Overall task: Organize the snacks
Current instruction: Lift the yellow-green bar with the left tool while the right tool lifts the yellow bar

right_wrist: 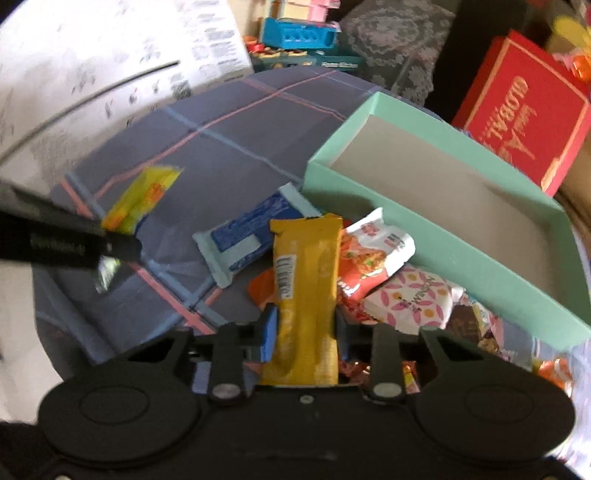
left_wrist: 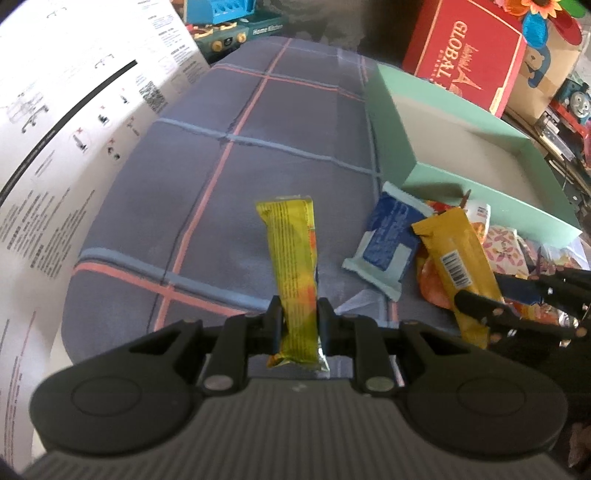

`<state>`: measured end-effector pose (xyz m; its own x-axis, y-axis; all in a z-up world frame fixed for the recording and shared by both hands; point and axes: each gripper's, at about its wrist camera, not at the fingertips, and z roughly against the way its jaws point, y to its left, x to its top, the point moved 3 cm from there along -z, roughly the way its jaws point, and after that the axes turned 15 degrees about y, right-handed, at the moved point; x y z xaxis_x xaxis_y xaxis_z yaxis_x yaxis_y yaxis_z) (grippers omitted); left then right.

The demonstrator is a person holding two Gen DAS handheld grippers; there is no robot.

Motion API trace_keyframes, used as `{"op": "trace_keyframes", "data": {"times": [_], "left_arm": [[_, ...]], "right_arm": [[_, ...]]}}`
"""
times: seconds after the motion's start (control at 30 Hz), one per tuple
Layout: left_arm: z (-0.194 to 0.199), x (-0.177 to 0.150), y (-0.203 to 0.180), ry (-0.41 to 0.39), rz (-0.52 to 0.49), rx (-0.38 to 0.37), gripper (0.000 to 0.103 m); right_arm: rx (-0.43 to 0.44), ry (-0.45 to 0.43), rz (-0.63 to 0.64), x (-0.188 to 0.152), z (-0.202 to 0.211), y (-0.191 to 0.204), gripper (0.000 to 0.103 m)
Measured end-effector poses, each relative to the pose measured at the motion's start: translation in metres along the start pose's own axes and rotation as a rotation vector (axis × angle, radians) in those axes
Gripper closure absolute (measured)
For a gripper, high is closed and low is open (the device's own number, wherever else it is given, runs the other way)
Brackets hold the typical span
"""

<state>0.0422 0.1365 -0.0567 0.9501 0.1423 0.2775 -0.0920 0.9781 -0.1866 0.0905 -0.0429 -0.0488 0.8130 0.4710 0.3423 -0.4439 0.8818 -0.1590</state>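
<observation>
The left gripper (left_wrist: 298, 317) pinches the yellow bar (left_wrist: 293, 273) near its end; the right gripper (right_wrist: 304, 328) clamps the orange bar (right_wrist: 306, 295) above the snack pile (right_wrist: 369, 280) beside the empty box (right_wrist: 461, 258). Both wrappers look light, slick and crushable, best held mid-body.

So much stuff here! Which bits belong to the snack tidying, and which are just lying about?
Part of the job:
- left gripper holding the yellow-green bar
- right gripper holding the orange bar
- blue-and-white bar
- pile of small packets
- mint-green box

Just lying about:
- red box
- toy kitchen set
- white printed sheet
</observation>
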Motion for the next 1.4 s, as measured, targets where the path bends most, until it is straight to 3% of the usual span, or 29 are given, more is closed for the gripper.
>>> {"op": "trace_keyframes", "data": {"times": [0.1, 0.27, 0.33, 0.4, 0.5, 0.63, 0.83, 0.97, 1.03, 1.4], "left_arm": [[0.005, 0.005, -0.007, -0.015, -0.022, -0.005, 0.085], [0.007, 0.013, -0.018, -0.026, -0.035, -0.002, 0.085], [0.006, 0.013, -0.019, -0.025, -0.034, -0.001, 0.085], [0.005, 0.012, -0.019, -0.019, -0.03, -0.003, 0.085], [0.003, 0.011, -0.016, -0.014, -0.016, -0.005, 0.085], [0.002, 0.009, -0.008, -0.014, 0.009, -0.01, 0.085], [0.004, 0.008, 0.003, -0.015, 0.029, -0.017, 0.085], [0.003, 0.008, 0.006, -0.016, 0.032, -0.028, 0.085], [0.002, 0.009, 0.004, -0.014, 0.025, -0.035, 0.085], [-0.012, 0.01, -0.006, 0.03, -0.014, -0.009, 0.08]], "right_arm": [[0.085, 0.008, -0.086, 0.002, 0.009, -0.019, 0.081], [0.094, 0.035, -0.096, -0.001, 0.006, -0.029, 0.08], [0.077, 0.023, -0.097, -0.002, 0.007, -0.028, 0.064], [0.044, 0.003, -0.081, -0.003, 0.01, -0.028, 0.055], [0.017, -0.028, -0.046, -0.004, 0.018, -0.02, 0.054], [-0.008, -0.039, 0.049, -0.007, 0.017, 0.006, 0.035], [-0.104, -0.03, 0.18, -0.013, 0.008, 0.037, 0.041], [-0.105, 0.011, 0.114, -0.009, 0.003, 0.027, 0.046], [-0.097, 0.019, 0.095, -0.007, 0.002, 0.023, 0.058], [-0.109, 0.016, 0.162, -0.005, -0.004, 0.033, 0.058]]}}
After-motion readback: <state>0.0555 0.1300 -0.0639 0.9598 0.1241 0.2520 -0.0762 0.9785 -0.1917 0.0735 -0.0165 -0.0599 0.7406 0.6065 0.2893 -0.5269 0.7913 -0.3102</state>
